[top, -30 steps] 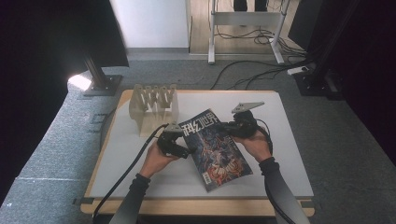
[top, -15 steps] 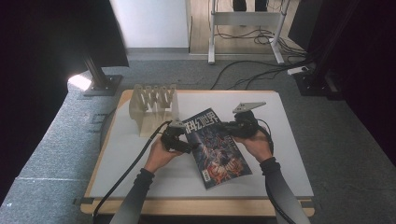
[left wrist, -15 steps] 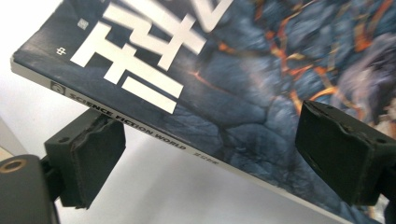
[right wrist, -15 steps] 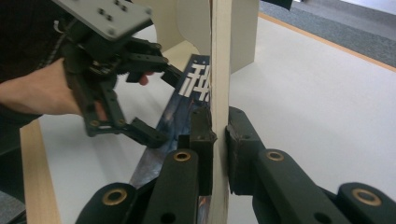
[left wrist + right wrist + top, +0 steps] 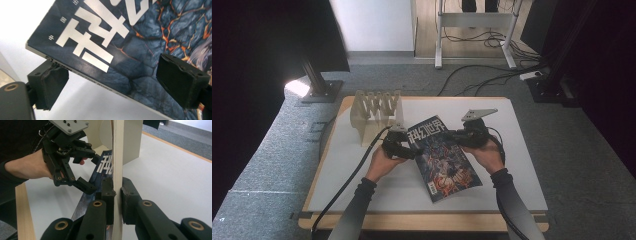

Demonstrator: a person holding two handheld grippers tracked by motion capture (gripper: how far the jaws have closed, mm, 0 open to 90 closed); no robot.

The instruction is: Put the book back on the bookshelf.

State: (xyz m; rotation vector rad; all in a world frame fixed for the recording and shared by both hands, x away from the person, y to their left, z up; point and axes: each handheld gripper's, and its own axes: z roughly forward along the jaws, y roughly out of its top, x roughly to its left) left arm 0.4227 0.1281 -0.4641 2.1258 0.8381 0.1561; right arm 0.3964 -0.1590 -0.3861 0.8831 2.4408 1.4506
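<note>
While my right gripper (image 5: pixel 116 192) pinched the glossy magazine (image 5: pixel 443 157) shut at its edge, lifted just in front of the slotted beige rack (image 5: pixel 376 113), my left gripper (image 5: pixel 117 77) had been closing, jaws wide astride the spine, needing a squeeze next.

A white worktop (image 5: pixel 362 170) with a pale wooden edge stands on grey carpet (image 5: pixel 272 150). Behind it a white wall panel (image 5: pixel 372 25) meets a wooden floor, where a white metal frame (image 5: pixel 472 20) stands among black cables (image 5: pixel 492 75). A bright patch of light (image 5: pixel 297 87) falls beside a black stand base (image 5: pixel 319 90) at the left
</note>
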